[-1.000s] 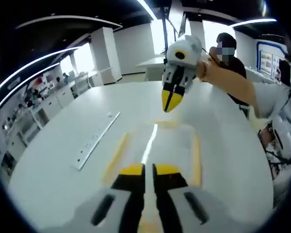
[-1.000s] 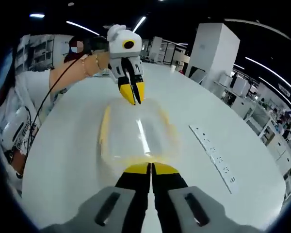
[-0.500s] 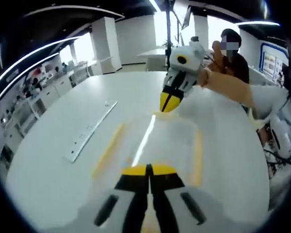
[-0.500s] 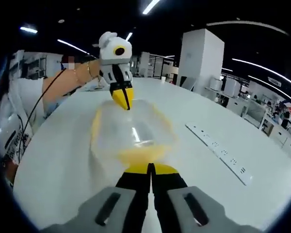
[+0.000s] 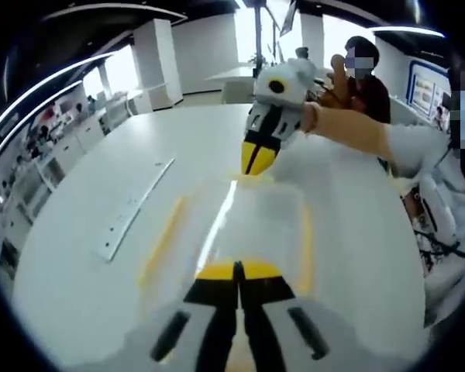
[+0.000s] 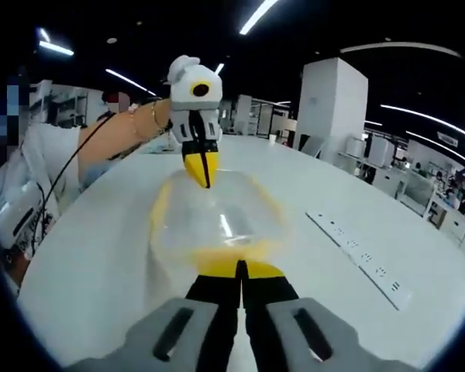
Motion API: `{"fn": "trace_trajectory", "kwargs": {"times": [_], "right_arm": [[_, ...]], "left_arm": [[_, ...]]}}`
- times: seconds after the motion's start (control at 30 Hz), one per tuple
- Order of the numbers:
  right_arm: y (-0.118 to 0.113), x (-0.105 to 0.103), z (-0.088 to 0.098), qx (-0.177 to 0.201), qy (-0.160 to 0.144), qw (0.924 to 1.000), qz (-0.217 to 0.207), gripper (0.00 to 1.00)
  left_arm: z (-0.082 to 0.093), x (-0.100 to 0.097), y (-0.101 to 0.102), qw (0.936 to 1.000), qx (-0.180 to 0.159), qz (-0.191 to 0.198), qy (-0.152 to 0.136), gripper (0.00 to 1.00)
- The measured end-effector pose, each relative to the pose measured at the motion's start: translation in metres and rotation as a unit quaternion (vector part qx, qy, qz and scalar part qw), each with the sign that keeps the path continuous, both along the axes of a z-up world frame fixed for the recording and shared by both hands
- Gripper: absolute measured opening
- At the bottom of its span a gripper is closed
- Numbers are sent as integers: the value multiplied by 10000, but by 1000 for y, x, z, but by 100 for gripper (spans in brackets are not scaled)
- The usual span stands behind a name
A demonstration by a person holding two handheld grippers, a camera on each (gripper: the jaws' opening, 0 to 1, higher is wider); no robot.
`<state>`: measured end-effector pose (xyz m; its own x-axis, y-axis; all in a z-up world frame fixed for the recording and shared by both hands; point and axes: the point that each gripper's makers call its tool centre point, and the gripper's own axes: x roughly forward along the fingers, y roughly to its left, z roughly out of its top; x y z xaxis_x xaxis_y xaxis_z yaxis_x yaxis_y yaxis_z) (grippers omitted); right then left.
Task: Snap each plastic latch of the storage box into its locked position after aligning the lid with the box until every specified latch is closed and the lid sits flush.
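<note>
**Both grippers pressed to opposite ends of the clear storage box**

The left gripper (image 5: 236, 273) reaches forward with its black, yellow-tipped jaws pressed together, tips at the near end of the clear plastic storage box with yellow edging (image 5: 252, 225). The right gripper (image 6: 239, 271) does the same from the other end, jaws likewise together against the box's yellow near edge.

In the left gripper view, the right gripper (image 5: 256, 164) comes down steeply from a bare forearm (image 5: 349, 132), its yellow tips closed and touching the box's far end. In the right gripper view, the left gripper (image 6: 201, 174) hangs nearly straight down onto the far end, held by an arm with a bracelet and a trailing black cable (image 6: 70, 167).

The long white power strip (image 5: 136, 209) lies on the round white table (image 5: 85, 287), left of the box in the left gripper view and to the right in the other.

Motion blur and the transparent lid (image 6: 217, 221) hide the latches; whether any is snapped cannot be told
</note>
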<state>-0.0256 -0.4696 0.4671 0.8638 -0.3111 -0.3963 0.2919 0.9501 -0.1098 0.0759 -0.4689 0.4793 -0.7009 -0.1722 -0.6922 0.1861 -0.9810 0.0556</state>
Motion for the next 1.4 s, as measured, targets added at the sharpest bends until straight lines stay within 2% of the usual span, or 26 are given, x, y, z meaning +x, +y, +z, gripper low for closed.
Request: {"fn": "trace_trajectory", "kwargs": {"times": [0.17, 0.33, 0.47, 0.9, 1.03, 1.4], "right_arm": [[0, 0, -1, 99, 43, 9999, 71, 0], [0, -1, -1, 168, -72, 9998, 103, 0], [-1, -1, -10, 198, 78, 9997, 114, 0], [-2, 1, -11, 399, -7, 9991, 159, 0], [-2, 1, -11, 459, -28, 9988, 152, 0], [1, 6, -13, 556, 186, 9981, 175, 0]], "left_arm": [[1, 1, -2, 10000, 1, -18, 27, 0], [2, 2, -2, 9999, 8, -29, 134, 0], [3, 1, -2, 10000, 6, -30, 85, 0], [1, -4, 1, 9999, 71, -19, 71, 0], [0, -4, 3, 10000, 64, -33, -10, 0], [-4, -1, 7, 9998, 46, -28, -179, 0]]}}
